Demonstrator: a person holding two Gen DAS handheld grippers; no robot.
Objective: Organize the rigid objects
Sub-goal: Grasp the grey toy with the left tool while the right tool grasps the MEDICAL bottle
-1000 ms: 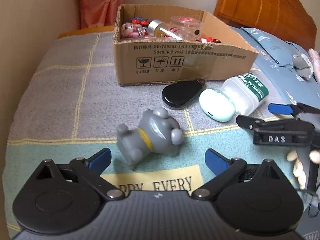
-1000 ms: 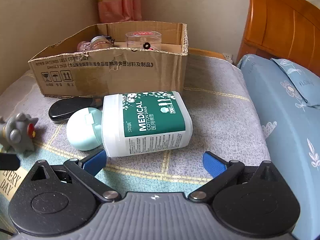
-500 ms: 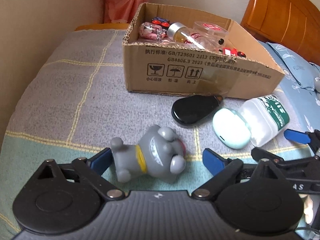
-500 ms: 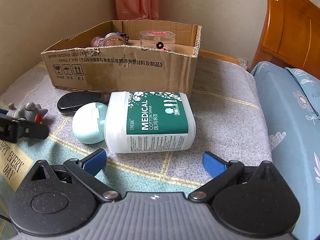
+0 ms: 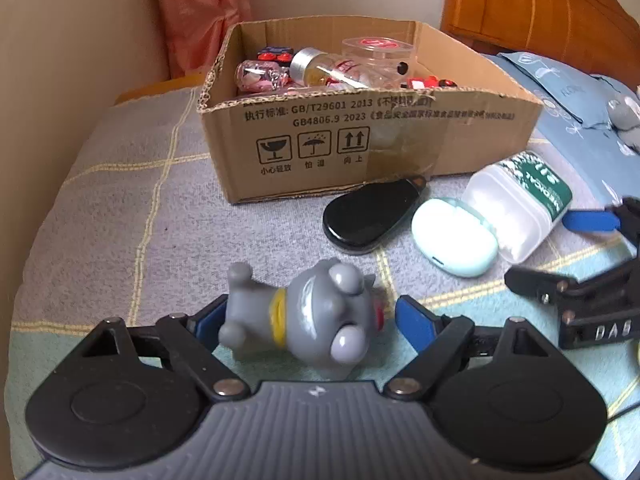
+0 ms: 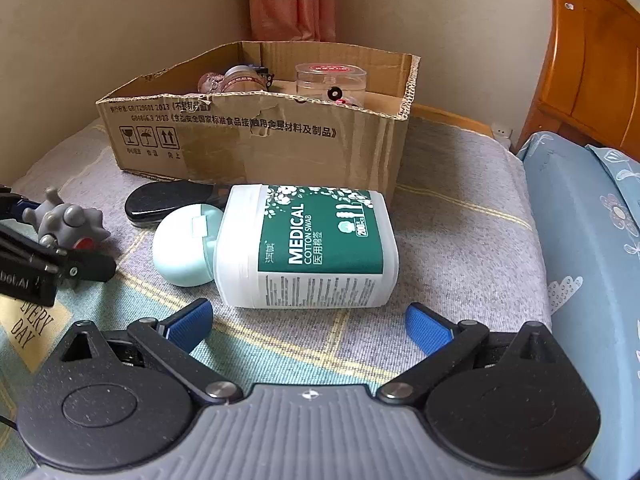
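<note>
You've got everything spread out on the bed (image 5: 120, 184), on that grey checked blanket. The biggest thing is the cardboard box (image 5: 360, 148) at the back, already holding a clear tub, a small bottle and some red bits that are hard to make out behind the front wall.

Just in front of the box lies the cotton swab bottle (image 6: 316, 248), on its side, long axis running left to right in the right wrist view, white cap end pointing left. It touches the mint green case (image 6: 184, 248), and the black oval case (image 6: 168, 200) sits just behind that one. Your right hand-held gripper (image 6: 310, 322) has its fingers spread wide with the bottle just ahead of the tips, nothing between them.

The grey toy figure (image 5: 304, 316) lies on its side between the fingers of your left hand-held gripper (image 5: 308, 316), feet pointing left, head right, long axis straight across the gap. Those jaws have just been closing in on it. The left pad looks right against the feet, but there's a sliver of gap at the right pad (image 5: 412, 324) by the head, so it's not clamped. The figure's underside is hidden behind the gripper body.
</note>
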